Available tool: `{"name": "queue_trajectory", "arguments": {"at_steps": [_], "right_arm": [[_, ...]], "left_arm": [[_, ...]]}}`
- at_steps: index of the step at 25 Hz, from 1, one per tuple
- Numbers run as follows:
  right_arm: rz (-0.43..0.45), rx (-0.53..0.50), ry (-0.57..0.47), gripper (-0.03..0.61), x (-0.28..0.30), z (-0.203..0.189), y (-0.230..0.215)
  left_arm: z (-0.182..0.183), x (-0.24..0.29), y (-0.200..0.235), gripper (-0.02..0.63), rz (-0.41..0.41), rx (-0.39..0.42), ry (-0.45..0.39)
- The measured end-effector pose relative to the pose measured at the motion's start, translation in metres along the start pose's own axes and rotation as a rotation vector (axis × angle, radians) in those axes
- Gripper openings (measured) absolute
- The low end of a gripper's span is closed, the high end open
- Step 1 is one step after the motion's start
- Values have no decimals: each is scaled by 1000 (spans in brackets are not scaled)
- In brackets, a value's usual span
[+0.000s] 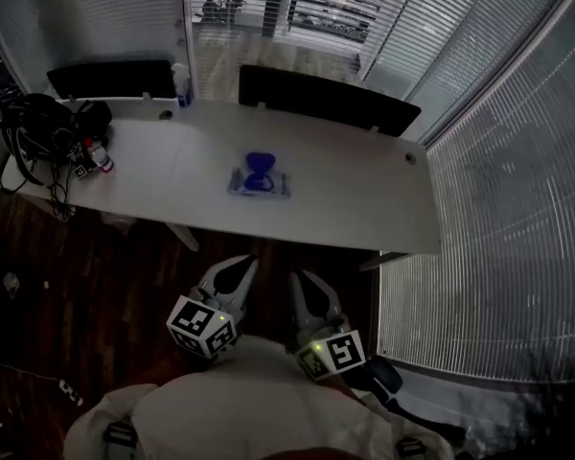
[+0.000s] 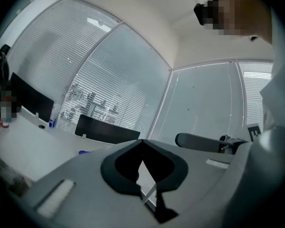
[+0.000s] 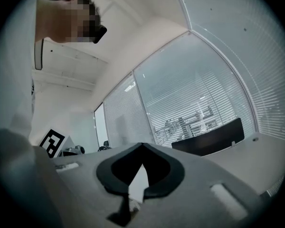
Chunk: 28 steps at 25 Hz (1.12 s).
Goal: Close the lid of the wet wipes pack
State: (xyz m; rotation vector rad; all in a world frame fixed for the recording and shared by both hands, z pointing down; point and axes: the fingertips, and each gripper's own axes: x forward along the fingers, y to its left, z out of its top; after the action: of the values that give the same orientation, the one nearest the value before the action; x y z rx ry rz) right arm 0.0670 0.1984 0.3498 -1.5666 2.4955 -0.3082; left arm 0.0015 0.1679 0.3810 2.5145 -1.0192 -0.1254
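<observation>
- Head view is dim; the floor (image 1: 96, 286) beside the left gripper (image 1: 236, 274) is nearly black, and the white table (image 1: 364, 195) ahead is brightest.
- Pale light comes through the blinds (image 1: 503, 218) ahead and right of the right gripper (image 1: 305, 293).
- Gripper views are brighter and hazy; near jaws soft, edges bent, corners black.

I have both grippers drawn in close against the body, low in the head view and well short of the near edge of the counter (image 1: 297, 228). The left gripper (image 1: 241, 264) points forward and slightly right, its marker cube (image 1: 203, 328) just above the pale top (image 1: 259, 405). The right gripper (image 1: 300, 286) sits just beside it, pointing forward and slightly left, its own cube (image 1: 333, 353) at the chest. The two are near each other but apart. In each gripper view the jaws meet at their tips with nothing between them. Both are tilted upward, away from the counter.
</observation>
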Motion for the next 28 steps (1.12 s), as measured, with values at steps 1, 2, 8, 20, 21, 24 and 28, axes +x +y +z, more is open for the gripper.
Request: {"name": "queue_trajectory", "arguments": {"at_steps": [1,2,8,20,21,24,28], "right_arm": [[-2,-2,2,0,13,0,-3],[-5,-6,4,0,25,0,-6],[-16,-12,25,0,98,-2,-25],[-5,-49,-10,0,216,18,-47],[-3,-47,-9,0,223,18,-49],[5,-56,-5,0,237,23,-58],[14,-45,-5,0,250,26,-70]], "left_arm": [[4,7,11,2,-2,-2,3],[8,13,21,2,-4,-3,5],[32,51,80,2,-7,-22,5],[90,112,166,2,-26,5,-6],[94,117,171,2,-24,11,-9],[106,130,181,2,-15,12,-20],[109,144,184,2,-3,5,-18]]}}
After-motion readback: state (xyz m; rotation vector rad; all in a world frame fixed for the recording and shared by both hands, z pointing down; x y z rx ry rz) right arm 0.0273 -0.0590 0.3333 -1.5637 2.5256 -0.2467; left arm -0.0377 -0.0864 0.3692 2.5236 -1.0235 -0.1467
